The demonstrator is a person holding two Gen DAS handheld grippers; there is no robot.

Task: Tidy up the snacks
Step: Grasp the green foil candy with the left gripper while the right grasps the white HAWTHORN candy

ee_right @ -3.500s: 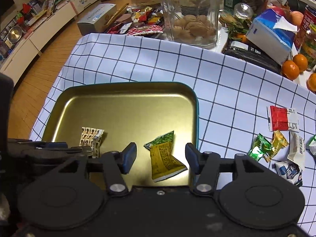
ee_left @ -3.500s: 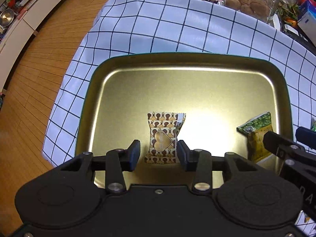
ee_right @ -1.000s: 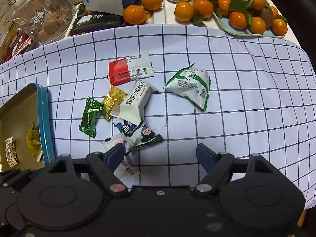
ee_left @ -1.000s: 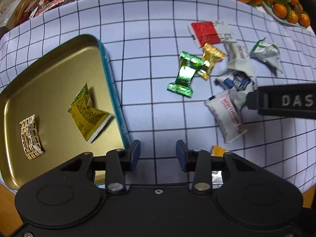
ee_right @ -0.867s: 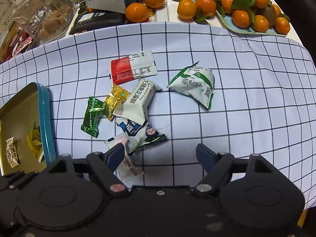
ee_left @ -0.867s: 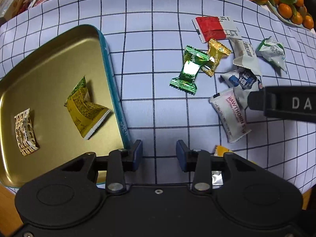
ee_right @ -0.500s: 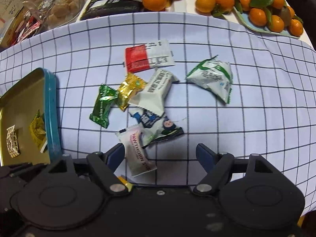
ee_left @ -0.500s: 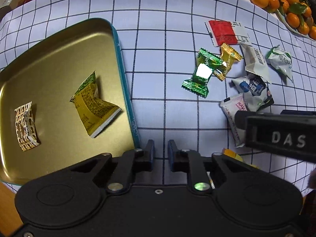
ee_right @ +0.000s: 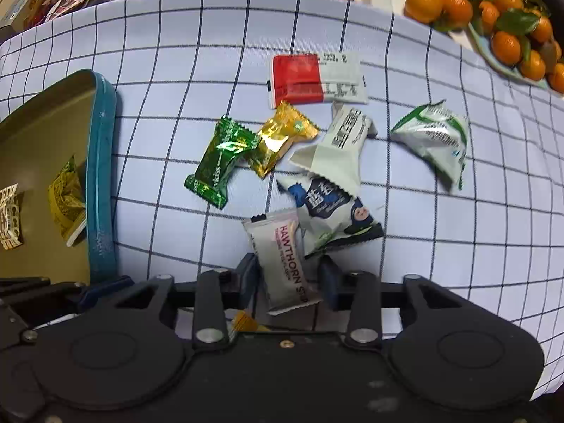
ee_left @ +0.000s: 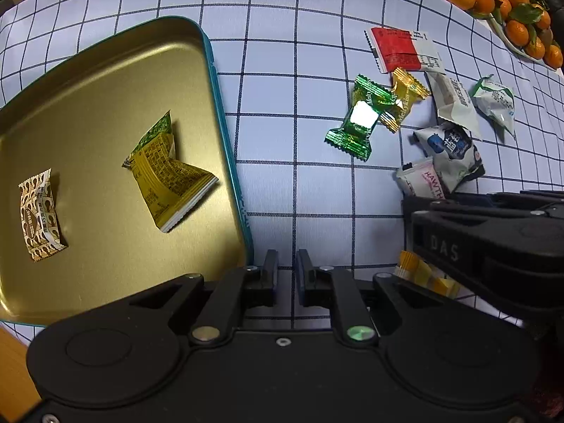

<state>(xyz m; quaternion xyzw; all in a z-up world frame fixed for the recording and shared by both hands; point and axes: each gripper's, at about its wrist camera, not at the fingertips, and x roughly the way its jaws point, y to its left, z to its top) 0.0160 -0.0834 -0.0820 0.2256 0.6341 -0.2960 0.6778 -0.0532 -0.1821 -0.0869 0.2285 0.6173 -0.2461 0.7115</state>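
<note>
Pick step: right gripper (ee_right: 287,278) closing around the Hawthorn packet (ee_right: 280,259) right of the tin (ee_left: 225,162); left gripper (ee_left: 284,276) clenched empty; next lift it into the tin

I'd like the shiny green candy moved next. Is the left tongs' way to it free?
Probably yes: the shiny green foil candy lies uncovered on bare checked cloth, only touching the gold-wrapped candy. The left tongs are shut and empty.
</note>
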